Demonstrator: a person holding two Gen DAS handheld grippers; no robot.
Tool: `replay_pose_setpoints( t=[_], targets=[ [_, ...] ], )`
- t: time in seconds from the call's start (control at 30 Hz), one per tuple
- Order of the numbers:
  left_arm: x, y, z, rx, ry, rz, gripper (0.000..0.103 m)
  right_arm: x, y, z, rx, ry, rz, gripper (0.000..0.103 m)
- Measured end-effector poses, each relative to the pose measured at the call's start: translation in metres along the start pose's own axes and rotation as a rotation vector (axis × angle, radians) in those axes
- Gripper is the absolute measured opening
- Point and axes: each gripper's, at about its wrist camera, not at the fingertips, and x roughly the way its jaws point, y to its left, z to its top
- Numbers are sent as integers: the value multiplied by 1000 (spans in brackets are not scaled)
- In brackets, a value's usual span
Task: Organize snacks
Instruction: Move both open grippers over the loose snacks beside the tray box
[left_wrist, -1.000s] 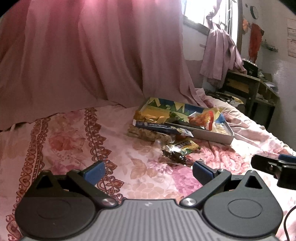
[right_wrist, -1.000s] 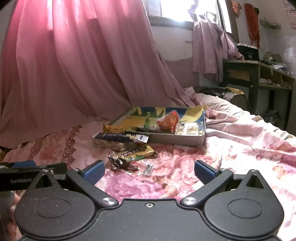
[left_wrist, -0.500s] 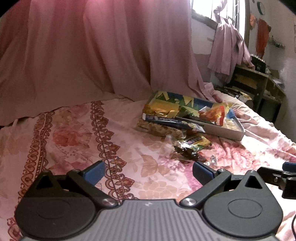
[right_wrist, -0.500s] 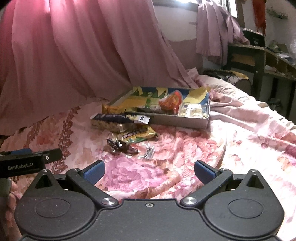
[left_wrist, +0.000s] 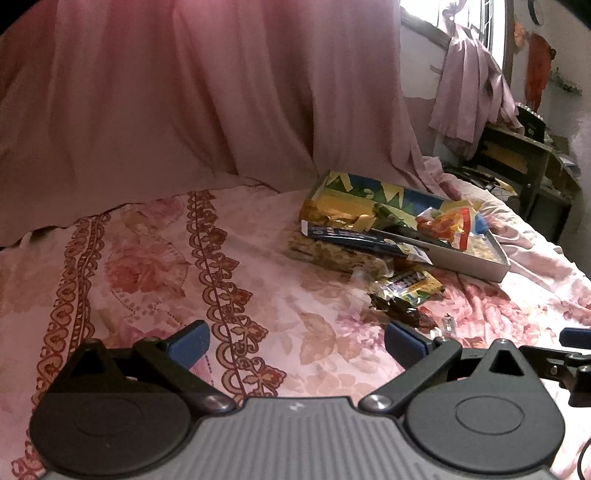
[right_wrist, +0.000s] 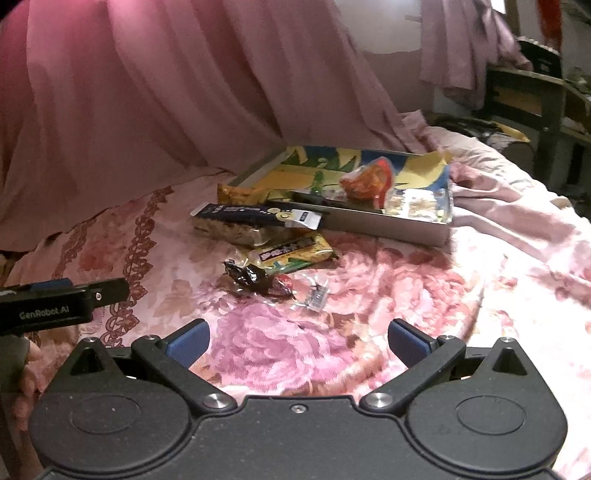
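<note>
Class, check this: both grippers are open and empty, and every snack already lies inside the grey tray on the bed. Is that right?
Not every snack. The right wrist view shows a yellow packet and a dark wrapped snack on the bedspread outside the grey tray. Both grippers are open and empty.

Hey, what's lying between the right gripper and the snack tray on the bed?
In the right wrist view, loose snacks lie between the right gripper and the tray: a dark wrapped candy, a yellow-green packet and a small clear wrapper on the floral bedspread.
</note>
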Motion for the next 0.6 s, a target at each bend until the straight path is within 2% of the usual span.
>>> replay_pose_setpoints(
  t=[0.27, 0.47, 0.6],
  targets=[
    [20, 15, 12, -56, 8, 11, 103, 29, -7, 16, -42, -3, 2, 102],
    [34, 34, 20, -163, 9, 28, 103, 46, -17, 19, 8, 6, -6, 102],
    [38, 41, 24, -193, 11, 35, 103, 56, -19, 22, 11, 12, -10, 102]
  ],
)
